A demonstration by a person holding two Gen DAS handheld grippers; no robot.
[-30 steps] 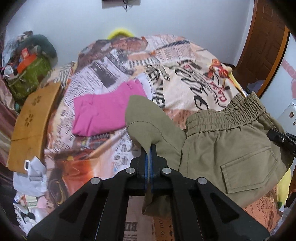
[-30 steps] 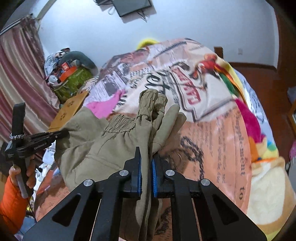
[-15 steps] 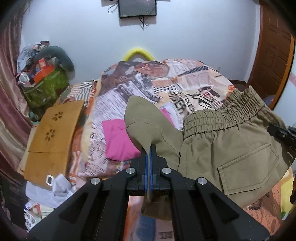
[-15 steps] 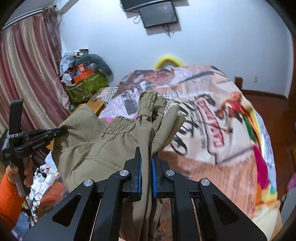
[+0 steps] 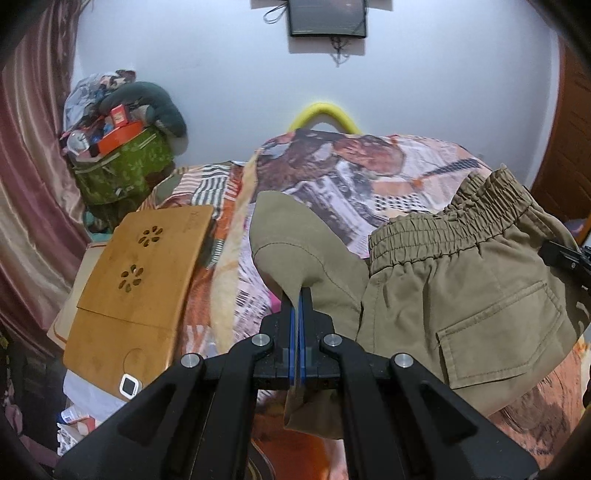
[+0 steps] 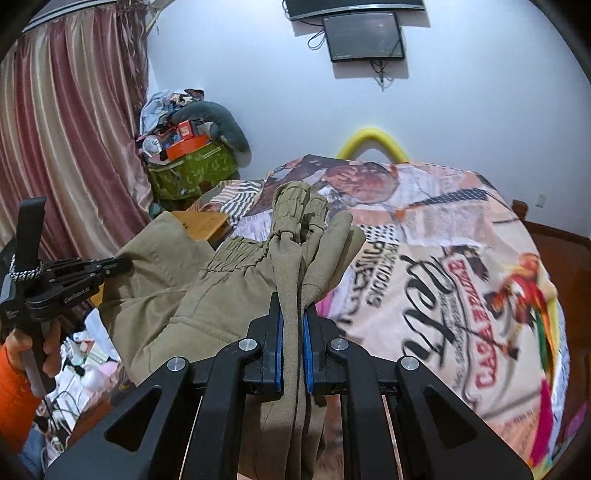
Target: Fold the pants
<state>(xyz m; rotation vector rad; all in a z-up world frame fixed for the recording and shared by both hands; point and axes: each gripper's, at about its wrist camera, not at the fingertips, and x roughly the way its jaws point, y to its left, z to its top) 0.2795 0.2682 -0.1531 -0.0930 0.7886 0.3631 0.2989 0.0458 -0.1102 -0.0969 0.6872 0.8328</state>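
The khaki pants hang in the air above the bed, held between both grippers. My left gripper is shut on a fold of the pants' fabric, with the elastic waistband and a back pocket to its right. My right gripper is shut on a bunched edge of the pants near the waistband. In the right wrist view the left gripper shows at the far left, clamped on the other end of the cloth. In the left wrist view the right gripper's tip shows at the right edge.
The bed with a newspaper-print cover lies below. A wooden lap tray rests at its left side. A green bag piled with clutter stands by the curtain. A yellow foam arch and a wall screen are behind. A wooden door is at right.
Both grippers have risen with the pants and tilted up, so more wall shows. The pink folded garment on the bed is now almost hidden behind the lifted pants.
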